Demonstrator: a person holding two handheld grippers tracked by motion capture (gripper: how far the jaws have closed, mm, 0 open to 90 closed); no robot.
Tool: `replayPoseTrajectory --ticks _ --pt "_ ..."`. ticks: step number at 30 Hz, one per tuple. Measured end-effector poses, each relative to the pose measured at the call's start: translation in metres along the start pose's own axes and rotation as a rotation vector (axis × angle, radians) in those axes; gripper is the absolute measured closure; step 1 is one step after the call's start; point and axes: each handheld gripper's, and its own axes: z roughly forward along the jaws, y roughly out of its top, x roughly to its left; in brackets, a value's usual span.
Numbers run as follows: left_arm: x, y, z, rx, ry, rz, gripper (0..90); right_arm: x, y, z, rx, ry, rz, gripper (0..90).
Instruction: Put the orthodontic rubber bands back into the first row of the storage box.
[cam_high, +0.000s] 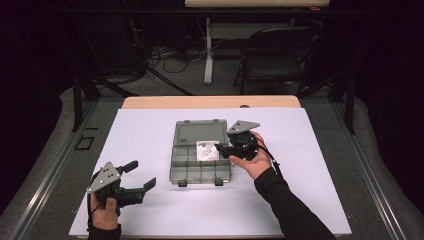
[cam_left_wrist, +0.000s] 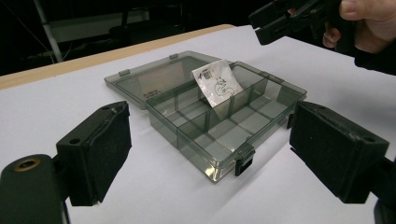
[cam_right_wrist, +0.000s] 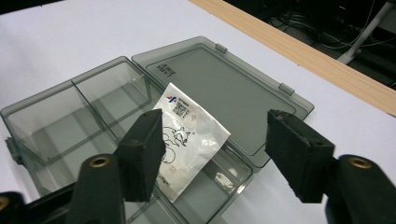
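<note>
- My right gripper (cam_high: 223, 148) hangs over the right rear part of the compartment box (cam_high: 200, 172), just beside the small white packet (cam_high: 206, 150). In the right gripper view its 2 jaws stand apart with nothing pressed between them; the packet (cam_right_wrist: 187, 140) lies just past the left jaw, loose from both pads.
- The packet stands tilted in a rear compartment of the box, leaning on a divider, printed face up. From the left gripper view the packet (cam_left_wrist: 217, 87) pokes above the box rim.
- The box is smoky clear plastic, its lid (cam_high: 200, 133) swung fully back and lying flat on the white sheet (cam_high: 150, 210) that covers the table (cam_high: 210, 102).
- My left gripper (cam_high: 140, 175) sits low at the near left of the sheet, well apart from the box, jaws spread wide and holding nothing; its pads frame the box (cam_left_wrist: 224, 135) from a distance.
- 2 black latches show on the near wall of the box.
</note>
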Motion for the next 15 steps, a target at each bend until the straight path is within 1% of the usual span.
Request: replayPoseTrajectory --ticks 1,5,6,7,9,10,13,15 --pt "0.000 0.000 0.000 0.000 0.000 -0.002 12.7 0.000 0.000 -0.001 0.004 0.002 0.005 32.7" --pt "0.000 0.000 0.000 0.000 0.000 -0.002 12.8 0.002 -0.003 -0.005 -0.013 0.010 0.030 25.7" --pt "0.000 0.000 0.000 0.000 -0.001 -0.002 12.7 0.003 -0.004 -0.006 -0.011 0.007 0.028 24.2" --pt "0.000 0.000 0.000 -0.001 -0.001 -0.001 12.7 0.004 -0.005 -0.007 -0.025 0.009 0.039 22.5" --pt "0.000 0.000 0.000 -0.002 -0.002 0.000 12.7 0.006 -0.008 -0.010 -0.033 0.005 0.050 18.8" --pt "0.000 0.000 0.000 -0.003 -0.002 -0.001 12.8 0.007 -0.009 -0.012 -0.029 0.003 0.052 16.4" --pt "0.001 0.000 0.000 0.000 0.001 -0.001 12.7 0.009 -0.015 -0.017 -0.038 0.018 0.057 14.9" --pt "0.001 0.000 0.000 0.001 0.001 0.000 12.7 0.012 -0.020 -0.022 -0.043 0.016 0.049 14.8"
